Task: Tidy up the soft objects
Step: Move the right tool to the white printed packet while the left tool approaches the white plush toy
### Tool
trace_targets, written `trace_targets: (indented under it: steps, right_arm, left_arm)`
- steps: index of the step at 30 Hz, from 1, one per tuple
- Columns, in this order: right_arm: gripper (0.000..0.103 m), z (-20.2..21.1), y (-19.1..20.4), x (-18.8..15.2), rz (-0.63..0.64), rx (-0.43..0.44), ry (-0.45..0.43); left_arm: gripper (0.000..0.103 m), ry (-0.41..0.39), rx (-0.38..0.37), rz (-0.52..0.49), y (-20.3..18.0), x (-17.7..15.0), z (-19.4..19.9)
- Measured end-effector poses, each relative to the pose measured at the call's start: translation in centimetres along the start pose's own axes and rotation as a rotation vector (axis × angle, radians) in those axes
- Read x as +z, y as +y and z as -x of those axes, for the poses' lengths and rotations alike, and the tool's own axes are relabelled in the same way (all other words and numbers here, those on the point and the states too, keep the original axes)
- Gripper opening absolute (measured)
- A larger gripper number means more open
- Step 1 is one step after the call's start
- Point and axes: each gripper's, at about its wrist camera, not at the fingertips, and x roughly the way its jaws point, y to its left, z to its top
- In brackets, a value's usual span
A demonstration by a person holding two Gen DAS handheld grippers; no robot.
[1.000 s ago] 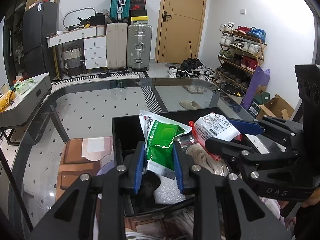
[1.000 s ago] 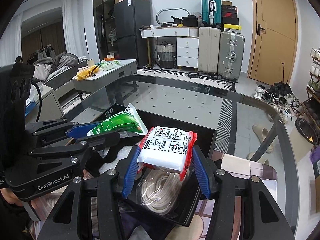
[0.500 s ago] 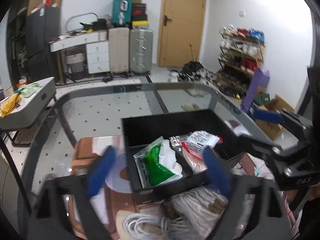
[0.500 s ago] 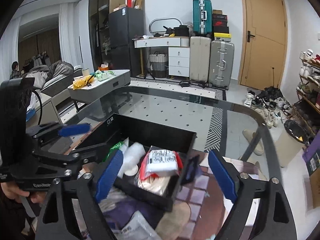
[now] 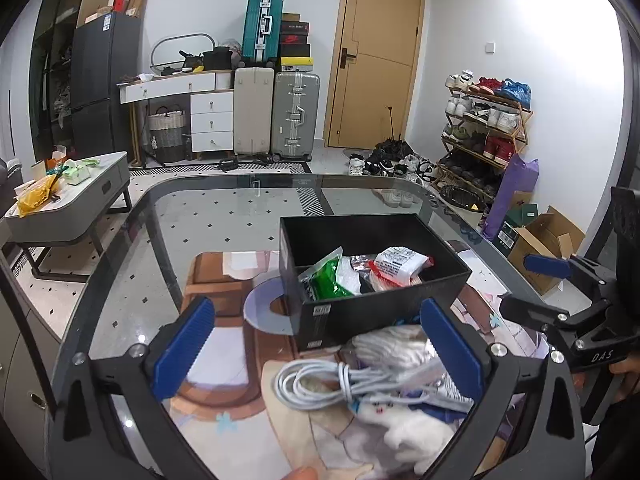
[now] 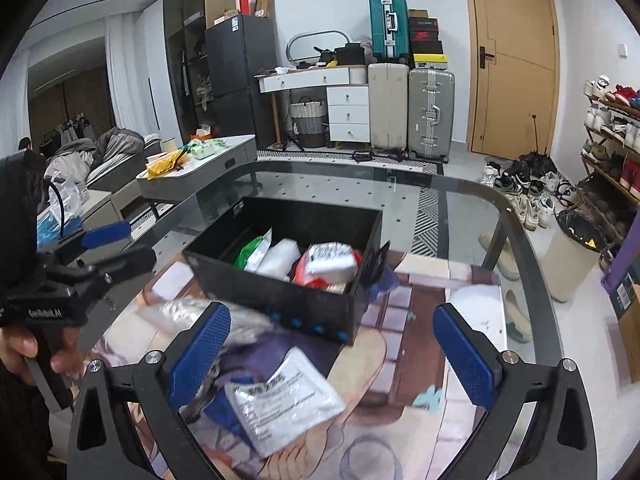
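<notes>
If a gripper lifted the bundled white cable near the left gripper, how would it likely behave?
The white cable is coiled and cinched at the middle, so it would probably lift as one bundle. Its loose loops look floppy and would likely sag. It lies partly on the white plush toy, so it may drag that.

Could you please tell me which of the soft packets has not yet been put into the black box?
The clear packet with black print, lying on the mat between the right gripper's open fingers; the green packet and red-edged white packet already sit inside the black box.

One black box (image 5: 372, 312), two packets inside: one green (image 5: 326, 280), one red-white (image 5: 396, 262). One white cable coil (image 5: 320, 382), one clear packet (image 6: 284, 400) outside.
</notes>
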Motion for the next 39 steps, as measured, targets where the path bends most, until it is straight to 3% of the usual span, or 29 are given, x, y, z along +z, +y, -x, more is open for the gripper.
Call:
trace_targets:
  steps: [13,32,39]
  right_arm:
    - [0.102,-0.3,1.9,-2.3,0.036,0.038,0.057]
    - [0.103,-0.6,0.3,-3.0,0.005,0.025,0.120]
    - [0.103,-1.9,0.6,-3.8,0.022,0.021,0.181]
  left_arm:
    - [0.103,0.038,0.019,0.006,0.2,-3.3,1.4]
    - [0.103,0.100,0.001,-0.022,-2.7,-6.3,1.5]
    - [0.103,0.123,-0.020,-0.038,-3.9,-6.7,1.0]
